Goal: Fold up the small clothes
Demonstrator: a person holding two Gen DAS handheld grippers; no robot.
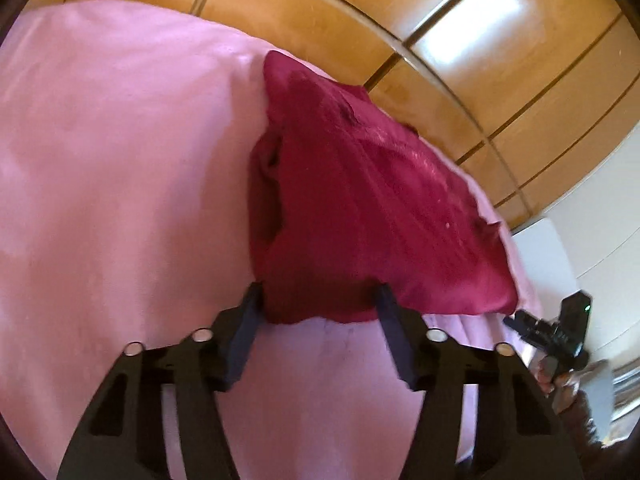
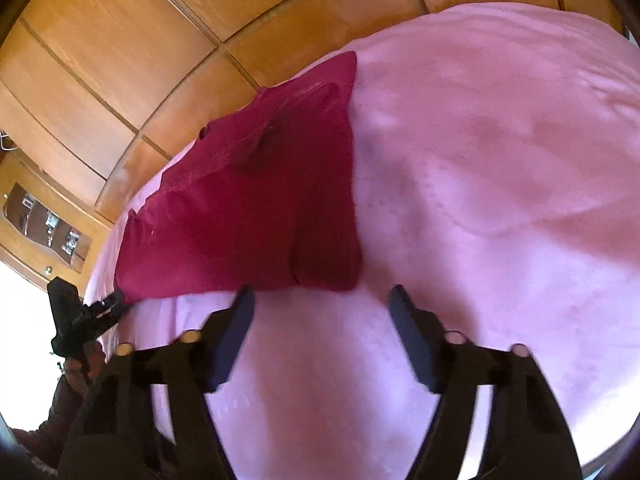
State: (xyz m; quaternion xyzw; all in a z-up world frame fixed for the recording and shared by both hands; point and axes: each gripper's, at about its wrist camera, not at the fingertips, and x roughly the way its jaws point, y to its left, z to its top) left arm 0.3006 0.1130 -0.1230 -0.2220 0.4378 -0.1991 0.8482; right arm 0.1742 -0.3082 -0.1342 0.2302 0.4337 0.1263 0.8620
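Note:
A dark red garment (image 1: 360, 208) lies partly folded on a pink cloth-covered surface (image 1: 120, 180). In the left wrist view my left gripper (image 1: 318, 298) is open, its fingertips at either side of the garment's near edge. In the right wrist view the same garment (image 2: 248, 208) lies ahead and to the left, and my right gripper (image 2: 322, 296) is open and empty just short of its near edge. The right gripper also shows at the right edge of the left wrist view (image 1: 516, 322). The left gripper shows at the garment's left corner in the right wrist view (image 2: 116, 300).
Wooden panelled wardrobe doors (image 1: 440, 40) stand behind the pink surface. A wooden cabinet with glass (image 2: 44, 224) is at the far left of the right wrist view. Bare pink cloth (image 2: 500, 180) spreads to the right of the garment.

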